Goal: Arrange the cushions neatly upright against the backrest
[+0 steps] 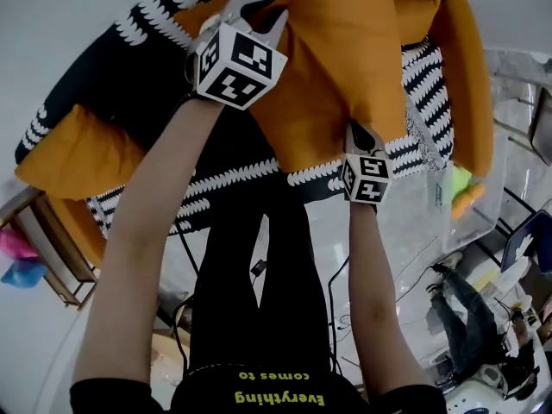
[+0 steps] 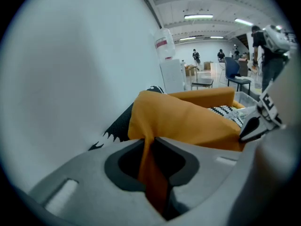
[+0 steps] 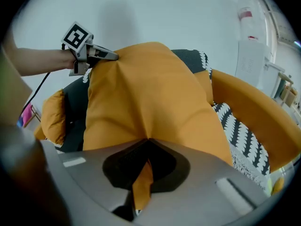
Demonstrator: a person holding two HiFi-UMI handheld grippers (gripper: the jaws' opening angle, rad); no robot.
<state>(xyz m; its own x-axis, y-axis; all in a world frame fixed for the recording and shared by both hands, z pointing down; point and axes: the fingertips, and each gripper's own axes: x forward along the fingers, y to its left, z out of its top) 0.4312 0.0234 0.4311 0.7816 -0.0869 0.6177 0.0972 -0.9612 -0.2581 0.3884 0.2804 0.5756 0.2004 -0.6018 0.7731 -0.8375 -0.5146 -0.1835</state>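
The left gripper [image 1: 257,14] and right gripper [image 1: 360,134] clasped one orange cushion [image 1: 345,67] (over a black-and-white patterned sofa [image 1: 233,179])

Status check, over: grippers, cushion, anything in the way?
Left gripper shut on orange cushion, top corner. Right gripper shut on its lower edge. Cushion held before patterned sofa backrest. Second orange cushion off to the side, not blocking.

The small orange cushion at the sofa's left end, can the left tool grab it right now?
Probably not yet. The left tool is shut on a fold of the big orange fabric cushion, so it is busy. The small orange cushion lies uncovered; letting go first would help.
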